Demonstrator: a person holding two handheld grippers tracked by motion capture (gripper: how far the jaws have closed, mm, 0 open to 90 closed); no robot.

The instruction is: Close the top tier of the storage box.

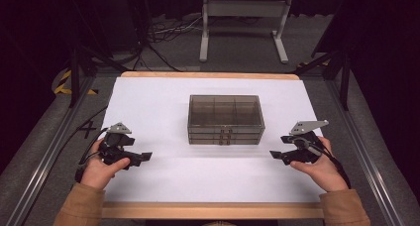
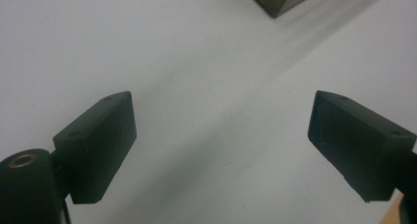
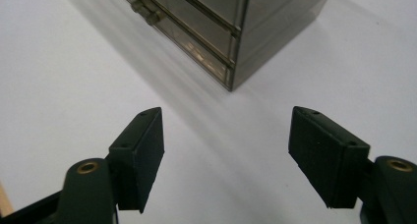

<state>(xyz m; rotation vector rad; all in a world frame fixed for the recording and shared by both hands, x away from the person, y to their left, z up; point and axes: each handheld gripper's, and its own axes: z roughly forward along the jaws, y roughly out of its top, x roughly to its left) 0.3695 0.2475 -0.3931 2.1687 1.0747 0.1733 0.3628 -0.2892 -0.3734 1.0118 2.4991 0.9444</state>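
Observation:
A smoky clear plastic drawer box stands in the middle of the white table top, its small drawer handles facing the person. My left gripper rests low at the left, held in a hand, jaws pointing right toward the box and open with nothing between them. My right gripper sits at the right, jaws pointing left, open and empty. In the right gripper view the box corner lies just ahead of the open gripper. The left gripper view has the open gripper and a box corner far off.
The white sheet lies on a wooden board with a bare strip along the front edge. Metal rails run along both sides. Beyond the table stand a white frame and loose cables on the floor.

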